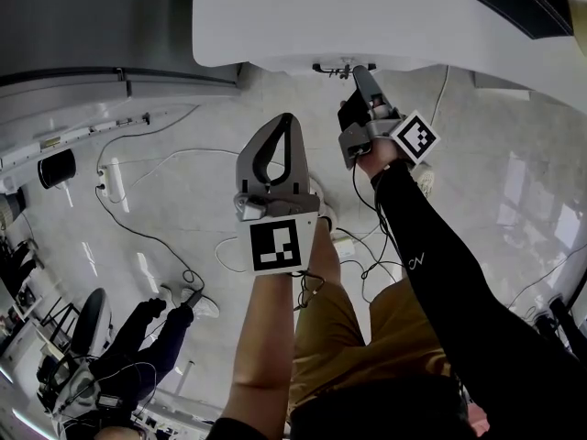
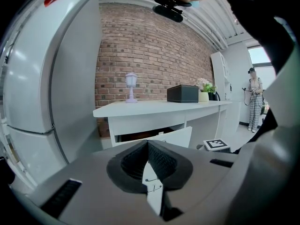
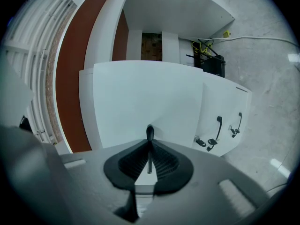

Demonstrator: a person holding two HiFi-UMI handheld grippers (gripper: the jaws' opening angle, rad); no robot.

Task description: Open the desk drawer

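Two grippers show, but only one is working. The right gripper point(image 3: 149, 142) is clamped on the slim dark handle point(image 3: 149, 131) at the middle of the white drawer front point(image 3: 140, 95), just under the desk point(image 2: 154, 108) top. The left gripper point(image 2: 148, 145) hangs apart from it, jaws pressed together on nothing. The drawer point(image 2: 174, 137) looks partly out (a dark gap shows behind it). It is probably a rigid, light box on runners. The smooth, narrow handle could slip, so hold its middle and pull straight and level.
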